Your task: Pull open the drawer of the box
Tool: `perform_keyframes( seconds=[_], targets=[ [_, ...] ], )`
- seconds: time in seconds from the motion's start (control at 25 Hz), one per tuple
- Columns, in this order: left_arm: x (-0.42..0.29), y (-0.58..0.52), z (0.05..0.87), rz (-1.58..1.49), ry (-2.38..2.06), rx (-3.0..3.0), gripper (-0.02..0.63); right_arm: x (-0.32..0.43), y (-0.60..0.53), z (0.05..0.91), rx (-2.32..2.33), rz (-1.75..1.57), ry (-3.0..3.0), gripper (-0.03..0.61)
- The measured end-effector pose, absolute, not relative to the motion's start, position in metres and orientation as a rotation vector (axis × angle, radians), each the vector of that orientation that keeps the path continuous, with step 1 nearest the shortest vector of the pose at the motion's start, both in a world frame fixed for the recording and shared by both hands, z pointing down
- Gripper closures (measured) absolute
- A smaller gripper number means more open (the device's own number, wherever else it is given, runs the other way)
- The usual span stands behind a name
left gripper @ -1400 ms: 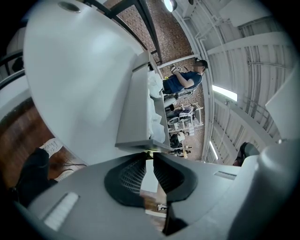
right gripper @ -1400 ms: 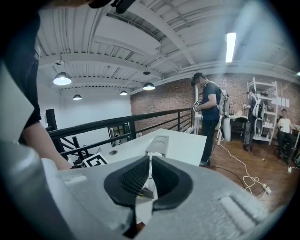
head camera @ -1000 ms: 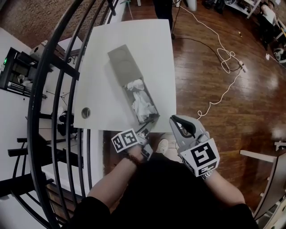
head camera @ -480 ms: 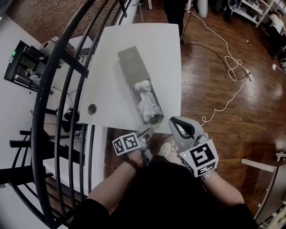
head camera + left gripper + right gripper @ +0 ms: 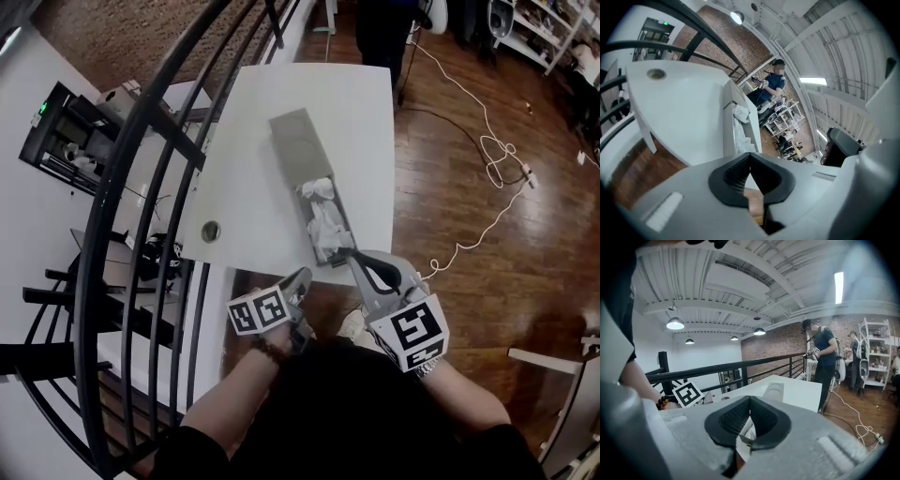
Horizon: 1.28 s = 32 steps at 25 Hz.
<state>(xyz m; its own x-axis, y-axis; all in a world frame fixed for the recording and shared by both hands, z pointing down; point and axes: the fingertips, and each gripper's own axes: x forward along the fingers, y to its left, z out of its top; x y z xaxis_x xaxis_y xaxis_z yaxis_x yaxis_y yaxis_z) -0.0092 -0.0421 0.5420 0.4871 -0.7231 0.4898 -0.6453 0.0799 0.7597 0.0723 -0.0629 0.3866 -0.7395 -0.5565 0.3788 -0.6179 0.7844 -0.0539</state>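
Note:
A long grey box (image 5: pixel 298 141) lies on the white table (image 5: pixel 253 169). Its drawer (image 5: pixel 308 225) is pulled out toward me, and crumpled white material (image 5: pixel 326 223) lies inside it. My left gripper (image 5: pixel 302 276) is shut and empty, just off the table's near edge and left of the drawer's end. In the left gripper view the jaws (image 5: pixel 750 157) meet, with the drawer (image 5: pixel 740 117) ahead. My right gripper (image 5: pixel 354 257) is shut too, its tip over the drawer's near end. Whether it touches the drawer is unclear. In the right gripper view the box (image 5: pixel 774 391) lies beyond the closed jaws (image 5: pixel 750 398).
A black curved railing (image 5: pixel 141 187) runs along the table's left side. There is a round hole (image 5: pixel 210 231) in the table near its front left corner. A white cable (image 5: pixel 487 178) trails over the wooden floor to the right. A person (image 5: pixel 825 357) stands past the table's far end.
The left gripper's jaws have closed, and it has drawn back to the left of the drawer's end. The right gripper has moved up to the drawer's near end. The drawer stays open.

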Motion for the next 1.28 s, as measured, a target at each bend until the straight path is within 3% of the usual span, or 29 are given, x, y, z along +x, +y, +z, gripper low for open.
perform_keyframes(
  seconds=[0.6, 1.28],
  targets=[
    [-0.029, -0.040, 0.408, 0.195, -1.289, 2.257, 0.598, 0.033, -0.026, 0.358, 1.041, 0.197, -2.613, 0.586],
    [-0.006, -0.008, 0.379, 0.275, -1.252, 2.458, 0.598, 0.037, 0.005, 0.349, 1.110, 0.164, -2.597, 0.586]
  ],
)
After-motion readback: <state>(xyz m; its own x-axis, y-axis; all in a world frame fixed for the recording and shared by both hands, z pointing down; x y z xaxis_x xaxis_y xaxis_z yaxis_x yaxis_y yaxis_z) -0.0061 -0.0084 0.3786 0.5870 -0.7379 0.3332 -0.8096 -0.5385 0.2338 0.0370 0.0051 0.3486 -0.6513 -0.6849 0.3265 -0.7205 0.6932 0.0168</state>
